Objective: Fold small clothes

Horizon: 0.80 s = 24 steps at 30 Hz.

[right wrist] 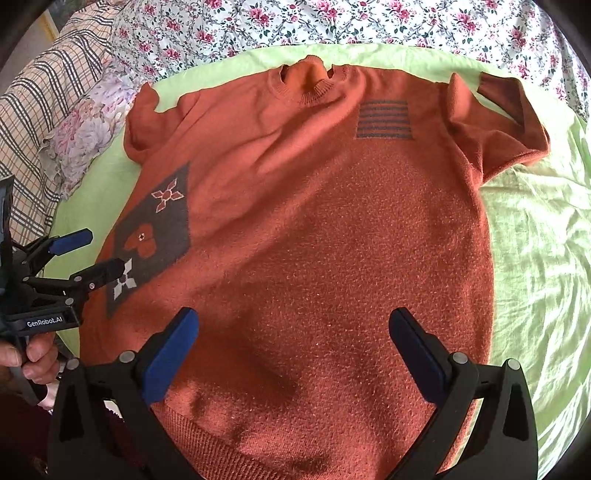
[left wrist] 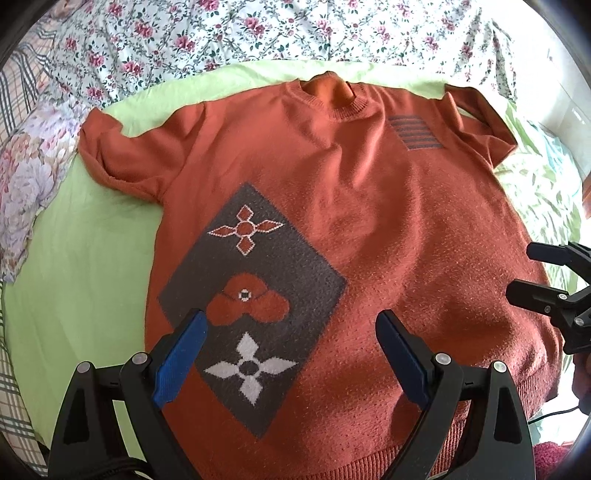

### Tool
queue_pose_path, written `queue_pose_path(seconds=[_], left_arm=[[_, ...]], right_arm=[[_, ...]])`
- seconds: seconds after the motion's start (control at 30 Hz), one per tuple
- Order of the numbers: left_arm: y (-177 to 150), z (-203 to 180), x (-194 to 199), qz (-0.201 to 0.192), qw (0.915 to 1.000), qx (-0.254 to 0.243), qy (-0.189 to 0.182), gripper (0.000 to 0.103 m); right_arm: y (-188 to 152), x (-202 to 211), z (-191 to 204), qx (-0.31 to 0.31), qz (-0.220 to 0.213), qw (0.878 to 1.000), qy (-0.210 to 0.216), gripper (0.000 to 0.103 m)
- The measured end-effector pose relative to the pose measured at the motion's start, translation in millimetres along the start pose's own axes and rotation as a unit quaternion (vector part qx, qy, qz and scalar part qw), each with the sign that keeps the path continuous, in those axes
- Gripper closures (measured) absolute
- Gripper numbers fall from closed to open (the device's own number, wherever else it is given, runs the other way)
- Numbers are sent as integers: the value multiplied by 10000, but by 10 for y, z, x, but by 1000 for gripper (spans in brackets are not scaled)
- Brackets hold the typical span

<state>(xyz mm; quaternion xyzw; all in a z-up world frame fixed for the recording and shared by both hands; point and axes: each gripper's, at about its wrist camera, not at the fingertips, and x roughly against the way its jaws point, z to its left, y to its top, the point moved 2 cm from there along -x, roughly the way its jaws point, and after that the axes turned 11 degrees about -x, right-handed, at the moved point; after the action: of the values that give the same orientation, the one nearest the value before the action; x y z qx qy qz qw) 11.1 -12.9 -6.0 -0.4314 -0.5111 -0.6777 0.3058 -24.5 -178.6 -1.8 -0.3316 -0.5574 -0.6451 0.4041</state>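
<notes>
An orange knitted short-sleeved sweater (left wrist: 369, 221) lies flat, front up, on a light green sheet (left wrist: 92, 258), with its neck at the far side and its hem nearest me. It has a grey diamond patch with flowers (left wrist: 255, 295) and a small striped patch (left wrist: 415, 133). My left gripper (left wrist: 291, 321) is open and empty, above the lower left of the sweater. My right gripper (right wrist: 293, 319) is open and empty, above the lower middle of the sweater (right wrist: 332, 240). Each gripper shows in the other's view: the right one (left wrist: 535, 273) and the left one (right wrist: 92, 251).
A floral quilt (left wrist: 221, 33) lies beyond the green sheet. A pale floral pillow (left wrist: 29, 177) and checked bedding (right wrist: 40, 103) lie at the left. The green sheet (right wrist: 535, 258) extends wrinkled to the right of the sweater.
</notes>
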Motion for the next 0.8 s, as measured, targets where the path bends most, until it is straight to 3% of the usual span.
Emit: queue_pose_path(seconds=[0.8], left_arm=[[72, -12, -85, -44, 10000, -7, 31, 10]], right_arm=[[20, -55, 3, 136, 155, 9994, -288, 1]])
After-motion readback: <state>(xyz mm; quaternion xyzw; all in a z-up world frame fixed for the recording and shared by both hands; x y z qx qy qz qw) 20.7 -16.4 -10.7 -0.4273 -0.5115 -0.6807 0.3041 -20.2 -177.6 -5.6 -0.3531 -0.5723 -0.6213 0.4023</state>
